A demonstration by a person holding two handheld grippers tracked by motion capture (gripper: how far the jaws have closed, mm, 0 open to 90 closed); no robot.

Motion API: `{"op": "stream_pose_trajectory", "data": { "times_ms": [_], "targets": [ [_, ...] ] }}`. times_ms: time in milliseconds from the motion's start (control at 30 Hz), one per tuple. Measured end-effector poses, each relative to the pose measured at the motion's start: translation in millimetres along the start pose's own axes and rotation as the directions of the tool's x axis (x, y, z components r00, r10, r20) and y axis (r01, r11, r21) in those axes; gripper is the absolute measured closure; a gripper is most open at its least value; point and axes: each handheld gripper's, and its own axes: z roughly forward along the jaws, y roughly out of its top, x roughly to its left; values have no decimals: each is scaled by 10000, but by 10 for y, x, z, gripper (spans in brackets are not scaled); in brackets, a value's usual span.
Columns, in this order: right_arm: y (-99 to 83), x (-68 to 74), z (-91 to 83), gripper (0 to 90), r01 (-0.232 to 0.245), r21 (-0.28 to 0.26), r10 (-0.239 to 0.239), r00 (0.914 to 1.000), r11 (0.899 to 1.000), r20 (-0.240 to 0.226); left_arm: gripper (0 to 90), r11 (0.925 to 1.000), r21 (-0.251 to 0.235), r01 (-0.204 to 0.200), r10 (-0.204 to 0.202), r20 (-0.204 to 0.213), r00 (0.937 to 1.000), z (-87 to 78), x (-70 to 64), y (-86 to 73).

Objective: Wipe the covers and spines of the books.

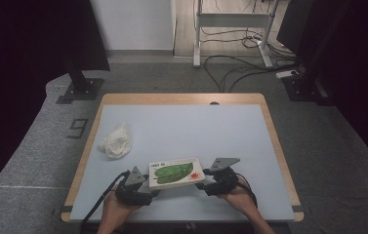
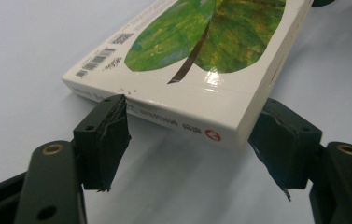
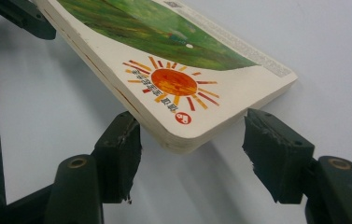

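Observation:
A white board book [image 1: 176,173] with a green leaf and an orange sun on its cover lies near the table's front edge, between my two grippers. My left gripper [image 1: 145,187] stands open at the book's left end. In the left gripper view the book [image 2: 197,56] is tilted up off the table with a shadow under it, and the left gripper [image 2: 190,116] has one jaw against the spine and the other at the spine's corner. My right gripper [image 1: 211,183] is open too. In the right gripper view the book's rounded corner [image 3: 183,121] sits between the spread jaws of the right gripper [image 3: 192,126].
A crumpled white cloth [image 1: 115,141] lies at the left of the pale blue tabletop [image 1: 186,122], which has a wooden rim. Beyond the table stand black stands, a white desk frame and floor cables.

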Motion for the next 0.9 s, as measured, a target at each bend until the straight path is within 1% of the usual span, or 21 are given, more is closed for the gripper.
{"op": "stream_pose_trajectory", "data": {
  "times_ms": [100, 267, 433, 567, 800, 900],
  "targets": [
    [-27, 34, 0, 356, 106, 36, -106, 9999, 9999, 90, 299, 10000, 68, -3, 3, -53, 10000, 15, -29, -32],
    [-79, 78, 11, 353, 178, 161, -181, 9997, 9997, 146, 299, 9994, 281, -192, 195, -88, 9998, 38, -58, -60],
    [-116, 72, 40, 353, 215, 205, -218, 9996, 9996, 152, 296, 9989, 412, -226, 230, -99, 9997, 82, -49, -72],
    [-125, 40, 69, 359, 237, 242, -244, 9993, 9994, 271, 296, 9988, 451, -182, 188, -117, 9998, 136, -14, -58],
    [-116, -74, 145, 365, 138, 277, -154, 9983, 9995, 562, 306, 9991, 432, -7, 10, -70, 10000, 275, 107, -23],
    [-108, -123, 188, 365, 164, 342, -186, 9977, 9993, 653, 316, 9991, 434, 35, -30, -119, 9999, 323, 150, -15]
  ]
}}
